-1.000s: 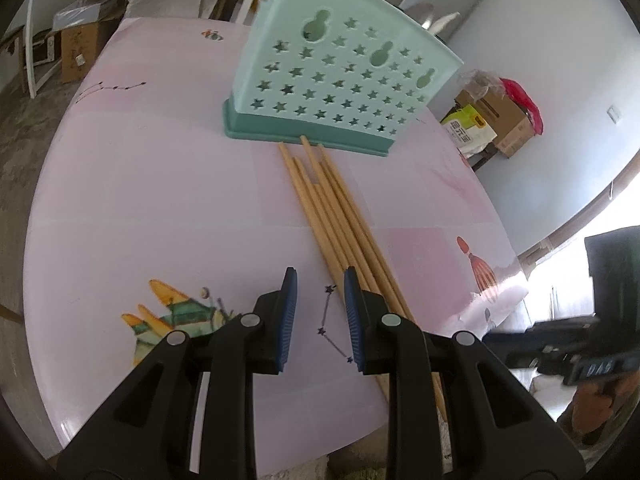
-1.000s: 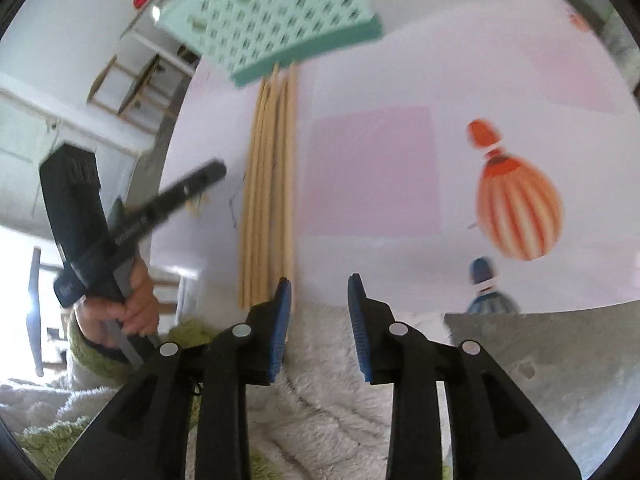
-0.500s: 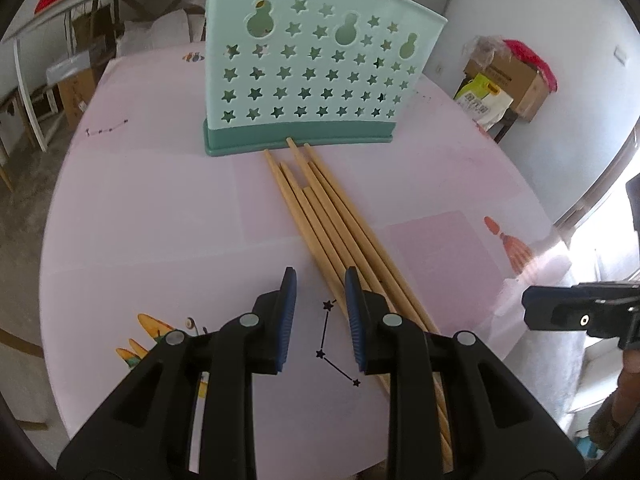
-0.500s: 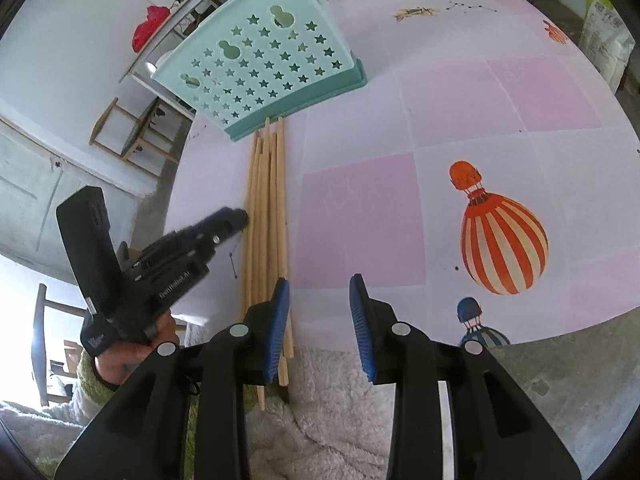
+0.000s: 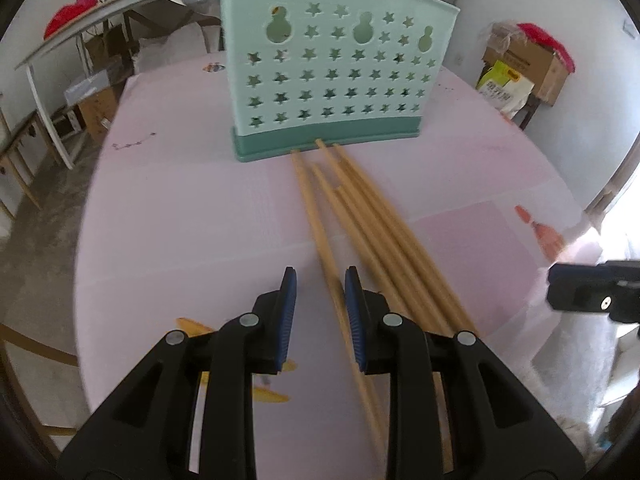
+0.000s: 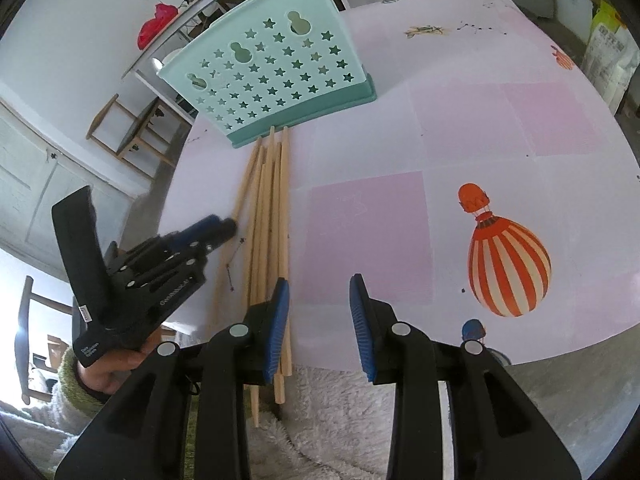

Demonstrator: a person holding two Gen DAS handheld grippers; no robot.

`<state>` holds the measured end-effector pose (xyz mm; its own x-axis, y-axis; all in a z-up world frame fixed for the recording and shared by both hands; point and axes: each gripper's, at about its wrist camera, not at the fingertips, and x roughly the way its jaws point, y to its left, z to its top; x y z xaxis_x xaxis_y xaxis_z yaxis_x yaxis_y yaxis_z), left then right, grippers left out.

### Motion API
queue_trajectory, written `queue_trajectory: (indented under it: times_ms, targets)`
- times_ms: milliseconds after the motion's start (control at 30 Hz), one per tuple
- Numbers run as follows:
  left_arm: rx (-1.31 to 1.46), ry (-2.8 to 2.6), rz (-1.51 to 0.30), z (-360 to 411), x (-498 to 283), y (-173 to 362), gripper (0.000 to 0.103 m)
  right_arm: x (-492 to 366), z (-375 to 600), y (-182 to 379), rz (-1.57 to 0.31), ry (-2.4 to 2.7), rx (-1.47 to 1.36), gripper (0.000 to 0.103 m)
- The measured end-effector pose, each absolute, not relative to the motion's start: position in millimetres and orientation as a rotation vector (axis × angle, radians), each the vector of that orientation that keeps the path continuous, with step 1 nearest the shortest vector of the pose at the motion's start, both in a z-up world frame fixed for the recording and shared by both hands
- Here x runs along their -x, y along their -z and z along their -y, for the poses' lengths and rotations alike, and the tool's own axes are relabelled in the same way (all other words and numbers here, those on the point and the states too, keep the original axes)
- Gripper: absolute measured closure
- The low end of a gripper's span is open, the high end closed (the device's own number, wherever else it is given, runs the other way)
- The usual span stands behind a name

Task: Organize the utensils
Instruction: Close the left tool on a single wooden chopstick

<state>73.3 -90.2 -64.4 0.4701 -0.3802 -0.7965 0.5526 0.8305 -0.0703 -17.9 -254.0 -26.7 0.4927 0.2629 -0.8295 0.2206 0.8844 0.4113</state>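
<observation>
**Desk:** Two grippers in shot. What are they doing?

**Operator:** I am holding both of them tilted down over the pink table (image 5: 180, 220). The left gripper (image 5: 320, 276) is standing with its blue pads apart. The leftmost of the wooden chopsticks (image 5: 368, 220) is running through the gap, close to the right pad, but neither pad is pressing on it. I am grasping nothing there.

**Desk:** And the other one?

**Operator:** The right gripper (image 6: 319, 284) is also hanging with its pads parted, over the near edge of the table, with only bare tabletop showing between them. The rightmost chopstick is passing just under its left finger.

**Desk:** Where are the chopsticks lying?

**Operator:** They are lying flat in a loose bundle, side by side. Their far tips are reaching the darker base of the mint-green utensil holder (image 5: 332, 80). Their near ends are sticking out past the table's edge, over white fleecy fabric (image 6: 340, 420).

**Desk:** And the holder?

**Operator:** It is standing upright on the table beyond the bundle, showing its wall of star-shaped cutouts.

**Desk:** Anything else in the frame?

**Operator:** My left hand (image 6: 108, 368) is gripping its tool's handle beside the bundle. An orange striped balloon print (image 6: 506, 264) is showing on the tabletop, well to the right.
</observation>
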Motion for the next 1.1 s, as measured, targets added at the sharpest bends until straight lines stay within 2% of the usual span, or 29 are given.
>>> queue_trajectory:
  times_ms: [367, 533, 633, 867, 1100]
  targets:
    - [-0.163, 0.522, -0.944, 55.2, -85.2, 62.4, 0.081, -0.5, 243.5, 31.8, -1.036, -0.045, -0.420, 0.072]
    - [-0.143, 0.500, -0.960, 49.9, -86.8, 63.8, 0.093, -17.3, 220.6, 39.4, -1.050, -0.084, -0.305, 0.081]
    - [-0.111, 0.491, -0.978, 44.9, -89.6, 64.7, 0.096, -23.3, 210.6, 44.4, -1.065, -0.097, -0.256, 0.086]
    - [-0.084, 0.476, -0.993, 40.2, -90.6, 65.4, 0.097, -31.2, 196.9, 49.1, -1.077, -0.113, -0.190, 0.094]
    - [-0.058, 0.473, -1.002, 36.3, -89.3, 64.6, 0.098, -34.7, 200.6, 50.3, -1.089, -0.096, -0.186, 0.096]
